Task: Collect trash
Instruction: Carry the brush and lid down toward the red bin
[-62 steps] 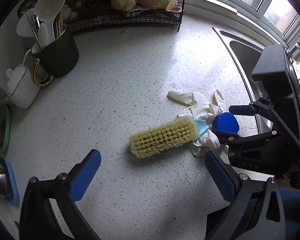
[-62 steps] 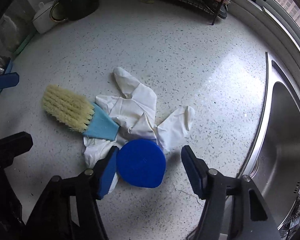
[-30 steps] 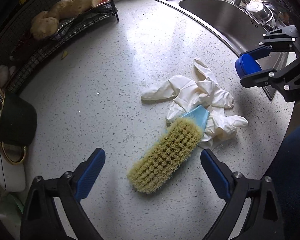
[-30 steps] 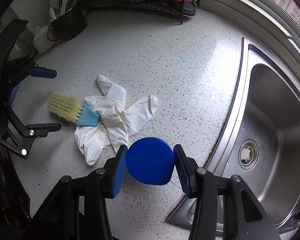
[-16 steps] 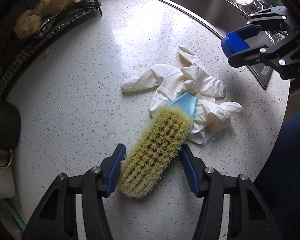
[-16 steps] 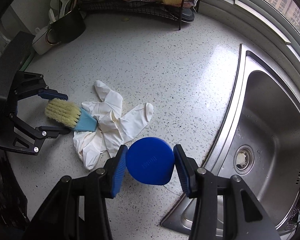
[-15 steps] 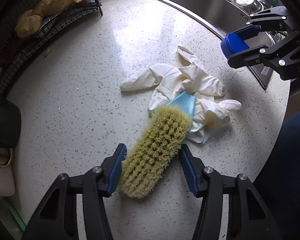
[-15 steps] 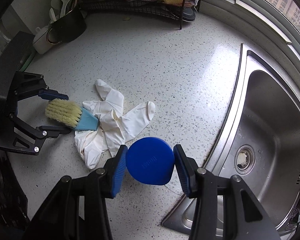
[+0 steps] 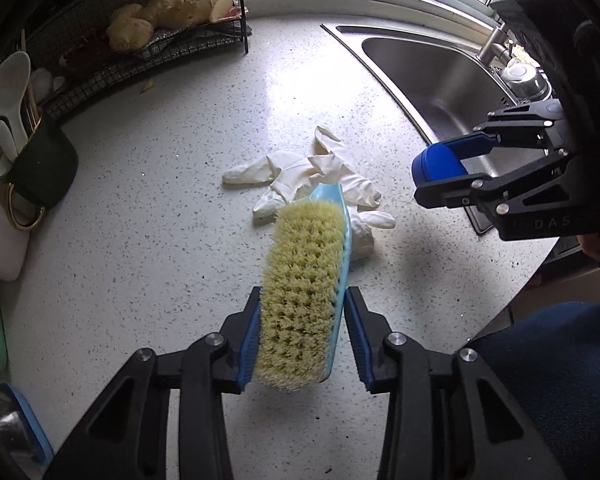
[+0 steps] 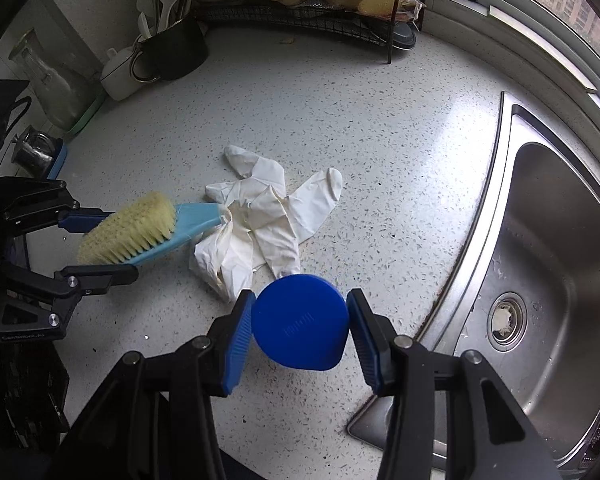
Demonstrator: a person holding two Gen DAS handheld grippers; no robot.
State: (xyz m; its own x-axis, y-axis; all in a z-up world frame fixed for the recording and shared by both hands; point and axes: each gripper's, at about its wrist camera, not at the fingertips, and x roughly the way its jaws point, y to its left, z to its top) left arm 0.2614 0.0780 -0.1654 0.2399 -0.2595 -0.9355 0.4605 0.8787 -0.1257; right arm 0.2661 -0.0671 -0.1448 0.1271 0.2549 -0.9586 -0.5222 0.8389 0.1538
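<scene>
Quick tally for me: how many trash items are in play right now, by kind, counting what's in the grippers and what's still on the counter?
Brush: 1, in the left gripper
Blue cap: 1, in the right gripper
Glove pile: 1, on the counter; glove count unclear
Total: 3

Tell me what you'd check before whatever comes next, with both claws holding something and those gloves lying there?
1. Left gripper shut on the brush: ok.
2. Brush lifted off the counter: ok.
3. Right gripper shut on the blue cap: ok.
4. White gloves collected: not ok, they lie on the counter.
5. Brush tip free of the gloves: cannot tell.
6. Trash bin within sight: not ok, none visible.
</scene>
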